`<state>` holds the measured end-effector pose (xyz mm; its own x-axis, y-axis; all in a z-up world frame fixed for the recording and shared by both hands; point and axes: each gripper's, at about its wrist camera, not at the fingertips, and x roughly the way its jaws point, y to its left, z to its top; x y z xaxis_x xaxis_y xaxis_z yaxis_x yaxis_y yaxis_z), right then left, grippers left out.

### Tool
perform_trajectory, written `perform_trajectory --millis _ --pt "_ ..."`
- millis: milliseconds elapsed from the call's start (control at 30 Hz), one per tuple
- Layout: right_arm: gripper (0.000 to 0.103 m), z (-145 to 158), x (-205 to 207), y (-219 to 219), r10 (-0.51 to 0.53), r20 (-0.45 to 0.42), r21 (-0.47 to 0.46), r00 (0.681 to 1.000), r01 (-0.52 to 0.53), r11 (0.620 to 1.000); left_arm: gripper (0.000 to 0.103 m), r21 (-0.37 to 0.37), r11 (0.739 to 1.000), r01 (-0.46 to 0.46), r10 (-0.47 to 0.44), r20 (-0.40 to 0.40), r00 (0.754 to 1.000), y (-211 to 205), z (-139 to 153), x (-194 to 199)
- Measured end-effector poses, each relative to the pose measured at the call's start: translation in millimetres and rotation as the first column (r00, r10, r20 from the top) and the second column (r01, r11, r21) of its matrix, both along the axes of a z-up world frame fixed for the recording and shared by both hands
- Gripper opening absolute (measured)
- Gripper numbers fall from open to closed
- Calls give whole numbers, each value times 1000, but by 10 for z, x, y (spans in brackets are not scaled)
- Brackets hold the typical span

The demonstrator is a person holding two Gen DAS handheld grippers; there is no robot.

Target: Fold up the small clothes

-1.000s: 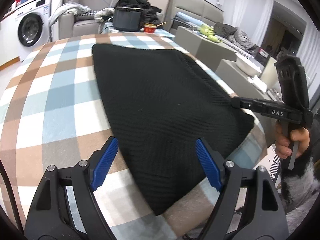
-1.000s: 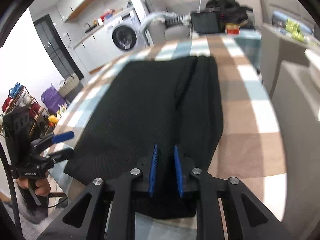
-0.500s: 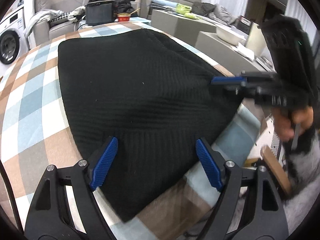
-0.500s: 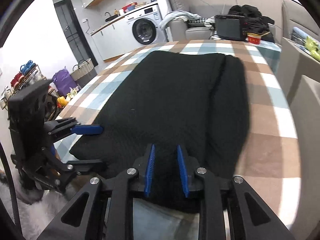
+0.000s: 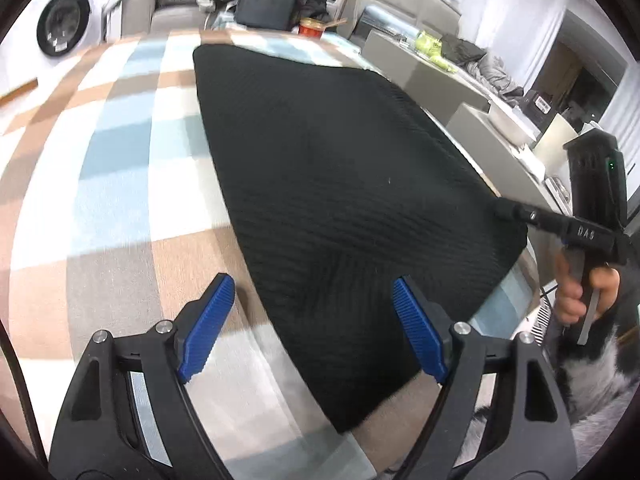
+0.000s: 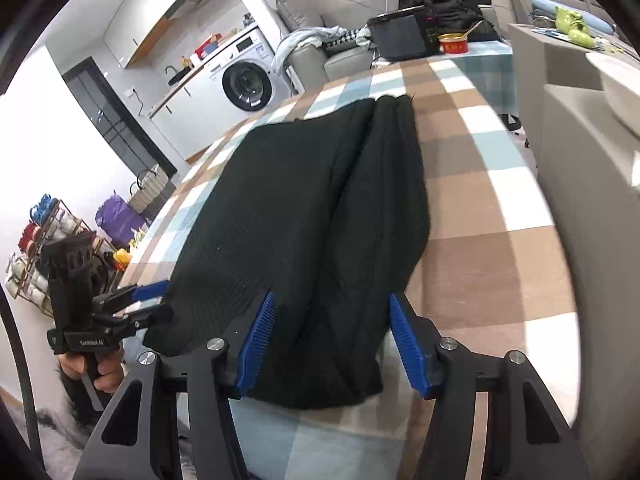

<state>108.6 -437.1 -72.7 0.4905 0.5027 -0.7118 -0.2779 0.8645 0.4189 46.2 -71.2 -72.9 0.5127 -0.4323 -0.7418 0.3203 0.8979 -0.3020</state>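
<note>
A black knitted garment [image 5: 340, 184] lies flat on the checked tablecloth [image 5: 120, 160], folded lengthwise with a crease down its middle [image 6: 344, 200]. My left gripper [image 5: 312, 320] stands open over the garment's near left corner, its blue pads [image 5: 208, 320] wide apart and touching nothing. My right gripper [image 6: 332, 340] is opening; the garment's near edge lies between its blue pads [image 6: 256, 336], which do not press on it. In the left wrist view the right gripper [image 5: 520, 216] reaches the garment's right edge, held by a hand [image 5: 580, 292]. The left gripper [image 6: 160, 300] shows at the garment's left corner.
A black box [image 5: 266, 8] and a red tin [image 5: 312, 28] stand at the table's far end. Grey cabinets [image 6: 592, 184] flank the table on the right. A washing machine [image 6: 246, 84] is behind, and a rack [image 6: 36, 236] stands on the floor at left.
The right gripper's pads, close together on the garment's near edge before, have spread wide and let it go. The left gripper stayed open and shifted slightly at the near corner.
</note>
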Motion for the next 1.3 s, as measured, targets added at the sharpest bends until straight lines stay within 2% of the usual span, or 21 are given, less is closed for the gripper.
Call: perform_trajectory --millis 100,200,267,367,433,667,867,1000,1067,1133,1300 --pt "56 -52 22 123 14 -3 -50 1000 -14 999 79 14 1000 11 -11 4 1000 -42 -22 41" --pt "48 -79 -15 196 27 12 -85 1000 -26 996 64 41 999 7 -8 30 1000 -81 -22 62" --pt "44 -94 -14 231 26 19 -100 999 -24 995 47 72 997 -14 11 42 999 -104 -22 104" --pt "41 -108 -7 279 31 29 -100 999 -28 995 35 54 998 -38 36 28 999 -28 -15 149" --pt "40 -114 27 326 41 26 -93 999 -39 995 34 44 998 -52 51 26 998 25 -19 172" --pt "40 -119 210 660 102 19 -101 995 -100 990 32 39 991 -127 126 28 992 355 -33 197" --pt "43 -114 435 938 113 13 -128 994 -110 986 32 -4 983 -182 182 6 983 621 -43 223" --pt "49 -9 458 779 87 -8 -95 996 -88 992 34 -24 983 -181 182 5 983 650 1 220" --pt "55 71 432 654 59 13 -70 998 -57 996 44 -29 982 -184 184 -1 983 639 20 298" --pt "56 121 471 540 15 23 -56 1000 -13 998 49 -32 981 -192 192 -16 981 628 31 427" --pt "56 103 816 451 -55 5 -25 998 55 998 50 -14 978 -207 206 -36 978 551 37 809"
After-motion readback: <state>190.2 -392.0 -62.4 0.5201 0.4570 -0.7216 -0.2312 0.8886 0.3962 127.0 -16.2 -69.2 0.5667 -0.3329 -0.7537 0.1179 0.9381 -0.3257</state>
